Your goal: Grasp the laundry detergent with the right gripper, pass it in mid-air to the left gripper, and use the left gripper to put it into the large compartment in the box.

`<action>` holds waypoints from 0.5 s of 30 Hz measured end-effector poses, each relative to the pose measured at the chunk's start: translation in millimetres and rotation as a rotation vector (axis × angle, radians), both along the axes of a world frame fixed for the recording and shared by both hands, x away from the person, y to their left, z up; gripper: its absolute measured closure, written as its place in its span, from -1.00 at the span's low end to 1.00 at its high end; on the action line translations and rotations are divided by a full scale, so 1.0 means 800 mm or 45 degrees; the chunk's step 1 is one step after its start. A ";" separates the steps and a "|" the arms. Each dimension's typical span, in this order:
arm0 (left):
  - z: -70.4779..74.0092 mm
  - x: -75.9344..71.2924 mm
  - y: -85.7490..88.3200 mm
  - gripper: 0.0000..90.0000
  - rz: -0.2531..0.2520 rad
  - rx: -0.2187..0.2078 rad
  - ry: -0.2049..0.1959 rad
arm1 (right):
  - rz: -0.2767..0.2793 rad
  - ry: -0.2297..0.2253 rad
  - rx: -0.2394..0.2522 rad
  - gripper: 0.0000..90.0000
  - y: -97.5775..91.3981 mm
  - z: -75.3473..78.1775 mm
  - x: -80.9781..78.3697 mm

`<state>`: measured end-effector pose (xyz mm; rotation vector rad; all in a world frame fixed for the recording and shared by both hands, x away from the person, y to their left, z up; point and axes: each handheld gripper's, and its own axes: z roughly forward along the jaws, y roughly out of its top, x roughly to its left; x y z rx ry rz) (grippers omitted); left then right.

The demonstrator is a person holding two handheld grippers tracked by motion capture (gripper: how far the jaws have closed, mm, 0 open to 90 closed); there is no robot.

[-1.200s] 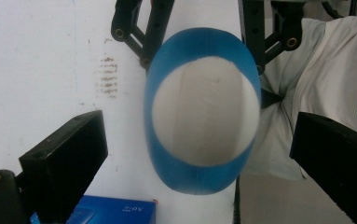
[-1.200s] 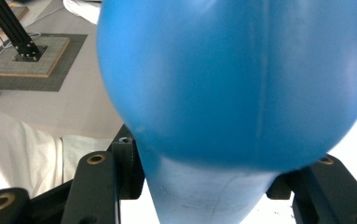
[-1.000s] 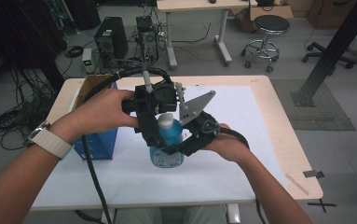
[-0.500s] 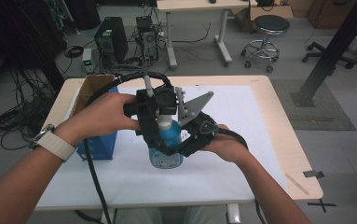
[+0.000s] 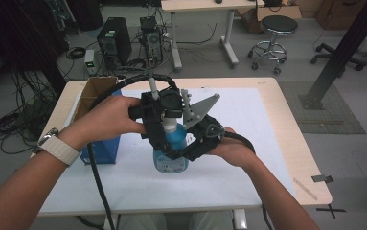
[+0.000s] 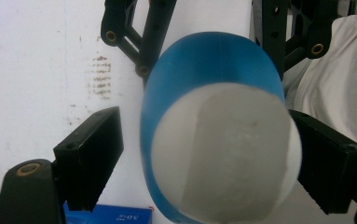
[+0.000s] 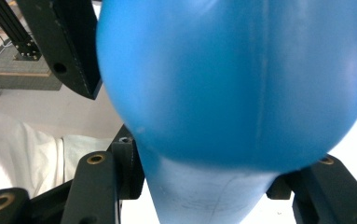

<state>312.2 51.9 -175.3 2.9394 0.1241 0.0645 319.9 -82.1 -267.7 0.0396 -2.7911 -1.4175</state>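
1. High view: at frame centre we steady a blue bottle [image 5: 171, 152] standing on the white table [image 5: 248, 143], left gripper [image 5: 166, 111] over its white cap [image 5: 168, 125].
2. Left gripper view: our jaws have just been closing around the cap [image 6: 225, 154]; a gap remains at left. Next: finish closing, then twist.
3. Right gripper view: our right gripper [image 7: 204, 186] clamps the bottle's body [image 7: 234, 79].

Black tongs [image 5: 171, 122] of bolted bars with brass-ringed holes, a grey three-cornered plate [image 5: 203, 106], thick black cables [image 5: 96, 182]; white-strapped watch [image 5: 56, 146] on left wrist
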 end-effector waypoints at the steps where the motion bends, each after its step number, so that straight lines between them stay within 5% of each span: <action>1: 0.000 0.000 0.000 -0.61 -0.002 0.001 0.001 | -0.003 0.005 -0.003 0.01 0.000 0.000 0.000; 15: -0.003 0.000 -0.004 -0.43 -0.006 0.015 0.007 | -0.013 0.009 -0.009 0.01 -0.002 -0.002 0.000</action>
